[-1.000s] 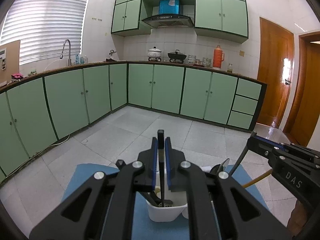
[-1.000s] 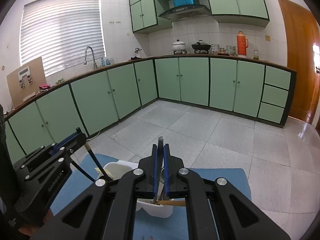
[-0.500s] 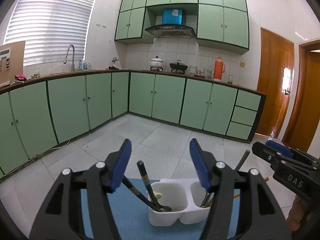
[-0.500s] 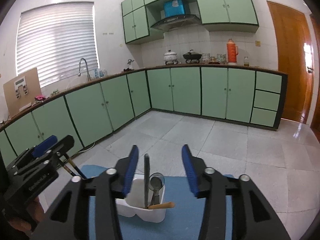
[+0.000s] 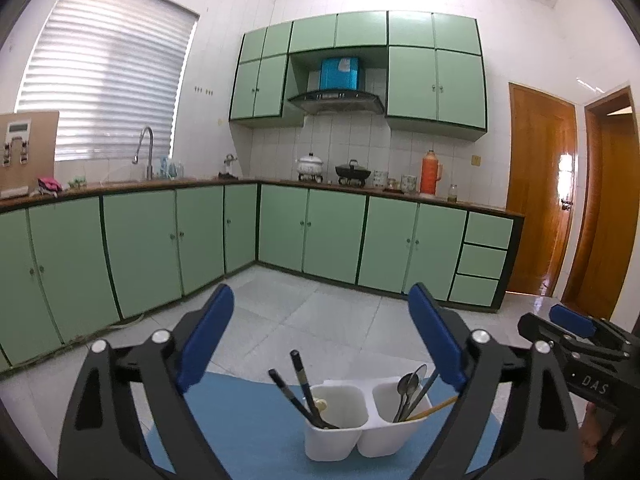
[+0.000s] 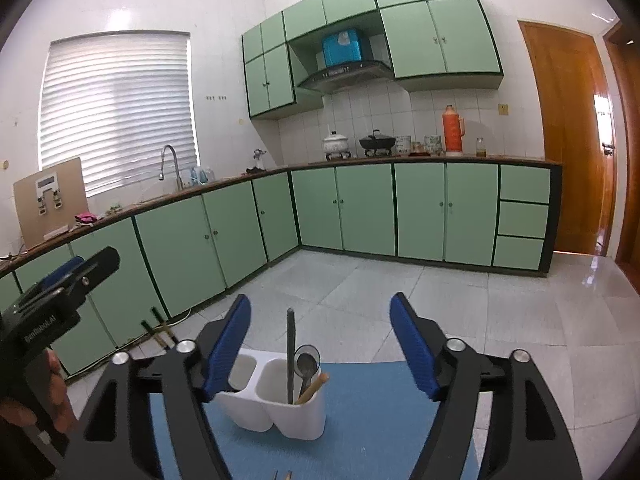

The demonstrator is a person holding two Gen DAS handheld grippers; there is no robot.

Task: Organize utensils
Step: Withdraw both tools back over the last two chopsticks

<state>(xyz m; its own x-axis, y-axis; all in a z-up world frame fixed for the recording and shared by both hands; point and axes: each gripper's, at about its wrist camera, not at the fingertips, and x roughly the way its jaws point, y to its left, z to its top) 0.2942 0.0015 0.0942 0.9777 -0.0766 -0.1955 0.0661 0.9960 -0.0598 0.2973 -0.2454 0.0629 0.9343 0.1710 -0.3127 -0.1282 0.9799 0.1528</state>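
Both grippers hanging w/ fingers spread wide, gripping nothing: left gripper (image 5: 320, 344), right gripper (image 6: 320, 344). White 2-cup holder (image 5: 366, 420) sitting on blue mat (image 5: 248, 420); chopsticks (image 5: 298, 384) leaning in left cup, spoons (image 5: 408, 388), maybe 2, in right.

A home kitchen. Pale green base cabinets (image 5: 332, 232) in an L along two walls under a dark worktop (image 5: 360, 189), matching wall cabinets (image 5: 436, 80) at upper centre. Range hood (image 5: 336, 100) above a white pot (image 5: 310, 164) and a black wok (image 5: 353, 170); orange thermos (image 5: 429, 172) to the right. Tap (image 5: 146, 150) below a blinded window (image 5: 108, 80) at left. White tiled walls, tiled floor (image 6: 400, 280), wooden door (image 6: 568, 140) at right.
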